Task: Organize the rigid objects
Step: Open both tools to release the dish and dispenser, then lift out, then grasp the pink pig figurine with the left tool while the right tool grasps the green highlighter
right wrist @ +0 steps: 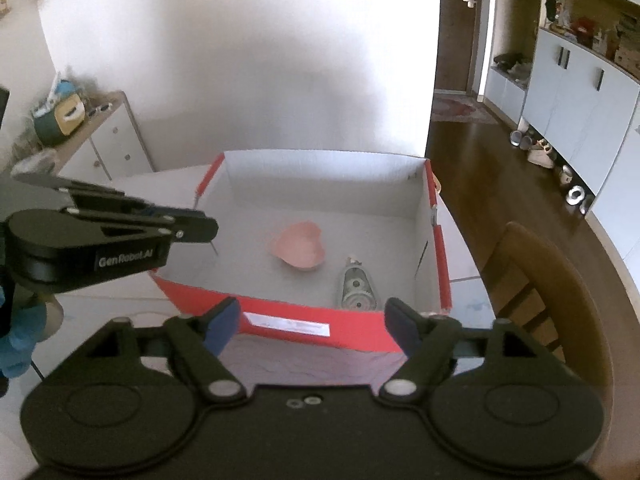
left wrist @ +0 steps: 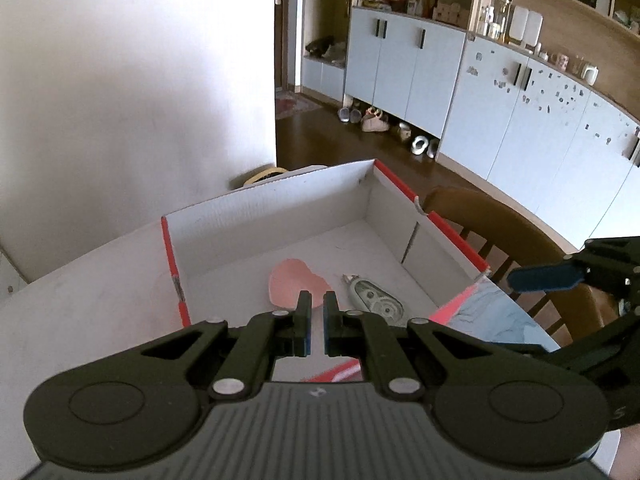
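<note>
Apparently between items: pink heart-shaped dish [right wrist: 298, 246] and tape dispenser [right wrist: 357, 289] in red box [right wrist: 304, 320]; left gripper [left wrist: 316, 320] fingers pressed together (empty), right gripper [right wrist: 312, 326] fingers spread, empty; next needs another object.

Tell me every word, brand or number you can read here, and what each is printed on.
"GenRobot.AI": white lettering on the side of the left tool, seen from the right wrist camera.
White label strip on the red front wall of the box: printed lines, too small and blurred to read.
Small pale mark on the left tool's ribbed body: a logo, not readable.
Nothing else is legible.
</note>
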`<action>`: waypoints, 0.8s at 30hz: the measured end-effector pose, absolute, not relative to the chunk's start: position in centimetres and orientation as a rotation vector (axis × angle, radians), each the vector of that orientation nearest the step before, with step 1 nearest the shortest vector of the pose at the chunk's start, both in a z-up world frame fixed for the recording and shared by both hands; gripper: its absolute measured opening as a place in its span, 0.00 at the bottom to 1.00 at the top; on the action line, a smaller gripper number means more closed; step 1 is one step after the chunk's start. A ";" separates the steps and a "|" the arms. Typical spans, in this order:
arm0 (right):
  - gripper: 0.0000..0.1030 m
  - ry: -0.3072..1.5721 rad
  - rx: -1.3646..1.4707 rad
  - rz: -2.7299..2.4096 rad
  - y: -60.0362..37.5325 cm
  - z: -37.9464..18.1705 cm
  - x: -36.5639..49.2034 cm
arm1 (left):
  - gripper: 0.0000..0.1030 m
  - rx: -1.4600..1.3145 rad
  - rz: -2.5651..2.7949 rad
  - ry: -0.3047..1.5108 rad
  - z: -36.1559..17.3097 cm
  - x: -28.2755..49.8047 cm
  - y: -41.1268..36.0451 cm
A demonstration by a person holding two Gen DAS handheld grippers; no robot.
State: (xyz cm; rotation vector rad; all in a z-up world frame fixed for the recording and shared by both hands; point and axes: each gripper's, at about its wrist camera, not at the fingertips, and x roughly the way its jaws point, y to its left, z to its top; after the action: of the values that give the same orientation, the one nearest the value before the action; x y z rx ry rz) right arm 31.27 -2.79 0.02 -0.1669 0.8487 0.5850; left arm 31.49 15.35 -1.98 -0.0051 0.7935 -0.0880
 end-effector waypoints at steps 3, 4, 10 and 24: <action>0.82 0.827 -0.147 0.596 -3.4 0.6 29.9 | 0.05 -0.008 -0.093 0.774 -1.8 29.9 15.4; 0.82 0.821 -0.142 0.598 -3.6 0.7 29.5 | 0.05 -0.011 -0.098 0.767 -1.8 29.3 15.5; 0.87 0.772 -0.098 0.632 -4.9 1.3 26.8 | 0.06 -0.027 -0.098 0.746 -2.0 26.6 16.0; 0.93 0.684 -0.083 0.607 -7.4 0.9 20.9 | 0.07 -0.028 -0.065 0.669 -1.9 20.3 16.7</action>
State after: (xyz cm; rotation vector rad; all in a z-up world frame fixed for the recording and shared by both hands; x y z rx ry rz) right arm 20.92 -7.45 0.86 -0.0826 0.6840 0.6068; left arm 20.29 16.67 -1.86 -0.0284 0.6688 -0.0647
